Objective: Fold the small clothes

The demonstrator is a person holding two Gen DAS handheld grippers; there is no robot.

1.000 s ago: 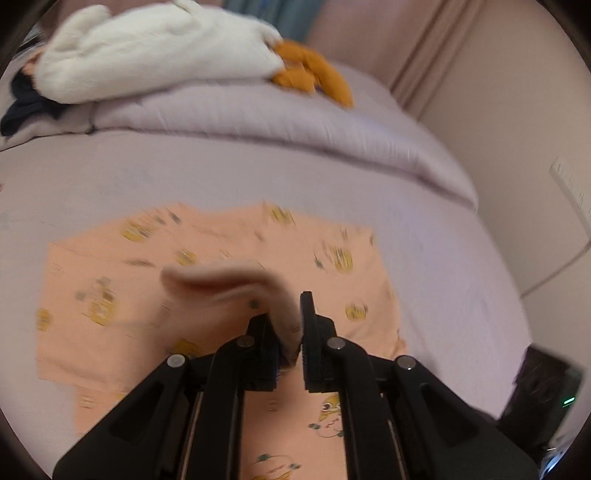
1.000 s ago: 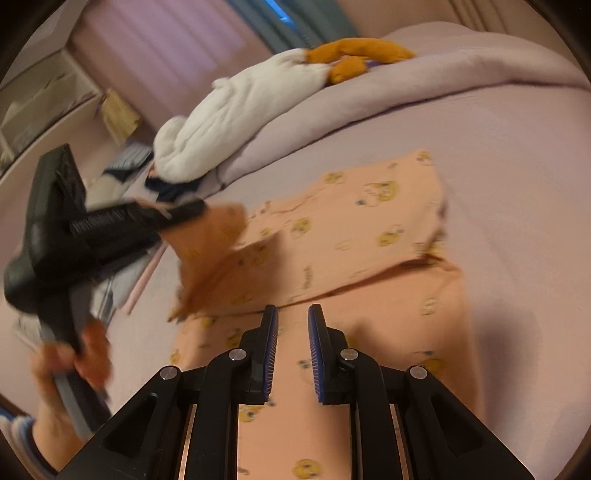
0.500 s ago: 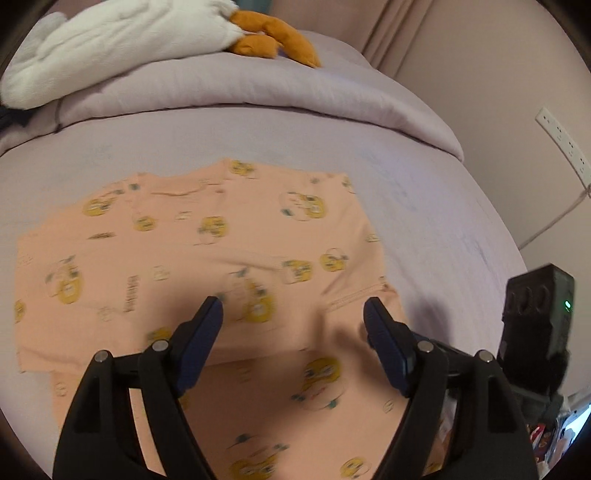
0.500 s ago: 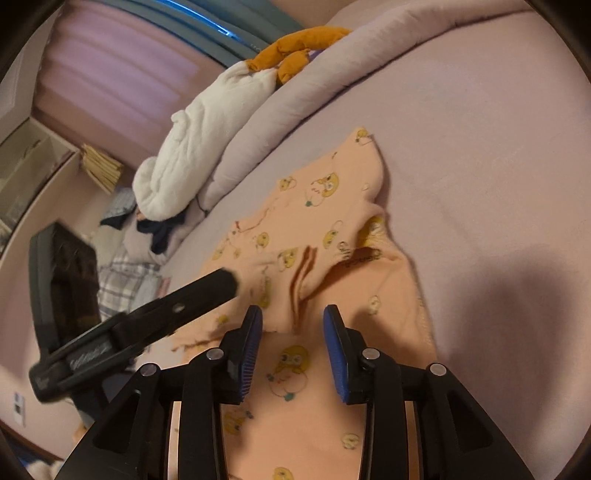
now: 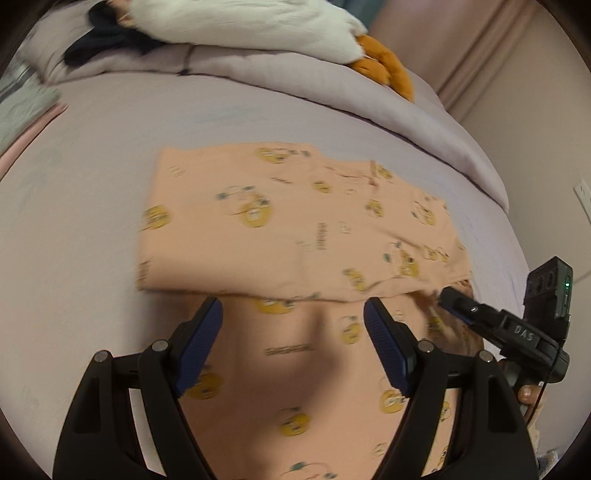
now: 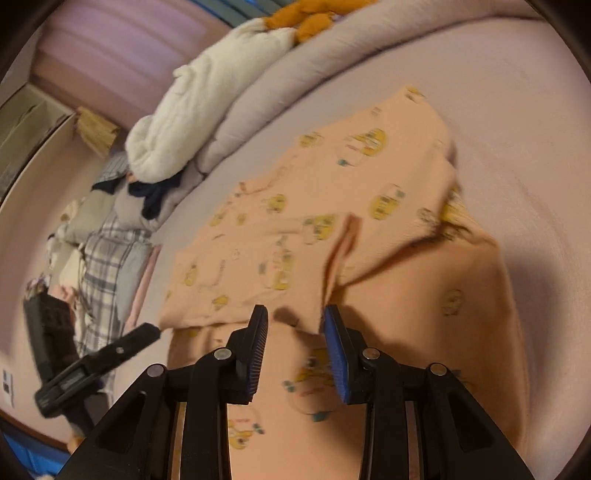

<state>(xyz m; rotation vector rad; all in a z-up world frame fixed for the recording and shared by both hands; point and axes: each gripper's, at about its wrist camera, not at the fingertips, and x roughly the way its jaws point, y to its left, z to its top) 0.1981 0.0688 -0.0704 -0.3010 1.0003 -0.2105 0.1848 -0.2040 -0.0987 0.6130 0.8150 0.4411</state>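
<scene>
Peach cotton with yellow cartoon prints, the small garment (image 5: 295, 229) lies on the lilac bed (image 5: 92, 155), its far part folded over toward the camera so the fold edge runs across just beyond the left gripper (image 5: 293, 321). That gripper hovers above the garment with its jaws wide apart and nothing between them; they have just been opening. At the garment's right edge the right gripper (image 5: 448, 295) reaches in, its tip near the fold. Beyond the garment a white blanket (image 5: 240, 22) and an orange plush toy (image 5: 384, 70) rest on the rolled duvet (image 5: 332, 92).

From the right wrist, the garment (image 6: 332, 206) spreads ahead of the right gripper (image 6: 295, 321), whose jaws stand partly apart, having just been opening; a raised crease of the fold ends just beyond them, not pinched. Left of the garment, the left gripper (image 6: 147, 332) hangs over the bed's edge beside a plaid cloth (image 6: 103, 266).
</scene>
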